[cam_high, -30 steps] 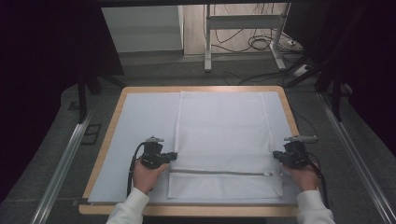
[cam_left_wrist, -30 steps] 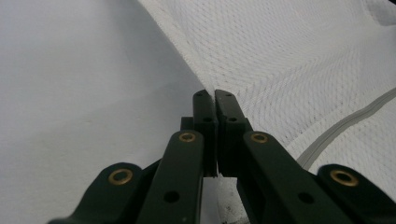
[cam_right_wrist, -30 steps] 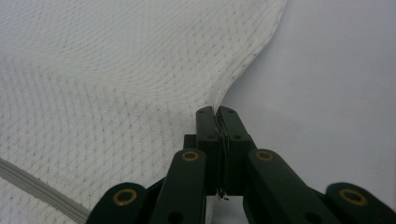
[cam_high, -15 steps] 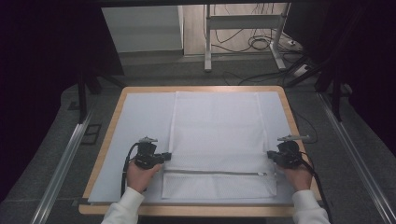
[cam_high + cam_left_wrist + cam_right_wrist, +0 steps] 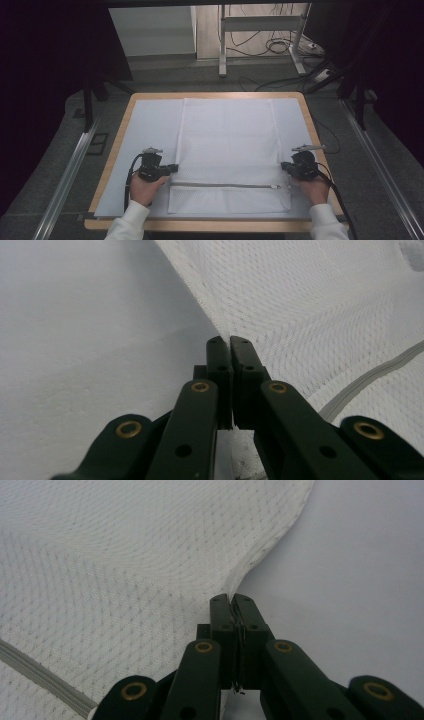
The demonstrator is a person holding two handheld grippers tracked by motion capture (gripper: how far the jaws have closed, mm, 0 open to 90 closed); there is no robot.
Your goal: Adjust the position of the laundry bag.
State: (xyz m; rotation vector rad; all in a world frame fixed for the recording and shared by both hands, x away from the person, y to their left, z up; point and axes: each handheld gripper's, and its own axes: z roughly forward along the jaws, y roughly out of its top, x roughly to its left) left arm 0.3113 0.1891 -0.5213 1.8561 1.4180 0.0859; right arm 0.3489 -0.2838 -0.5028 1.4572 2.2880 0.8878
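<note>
A white mesh bag (image 5: 227, 150) lies flat on the pale sheet (image 5: 145, 130) covering the wooden table (image 5: 116, 150), with its grey zipper (image 5: 225, 185) running across near the edge at 6 o'clock. The left gripper (image 5: 172, 167), at 9 o'clock of the bag, has its jaws pressed together on the bag's side hem; the left gripper view shows the mesh edge (image 5: 215, 315) entering between the black jaws. The right gripper (image 5: 284, 166), at 3 o'clock, likewise pinches the opposite hem (image 5: 260, 555), seen caught between its closed jaws. Both pinched edges rise slightly off the sheet.
</note>
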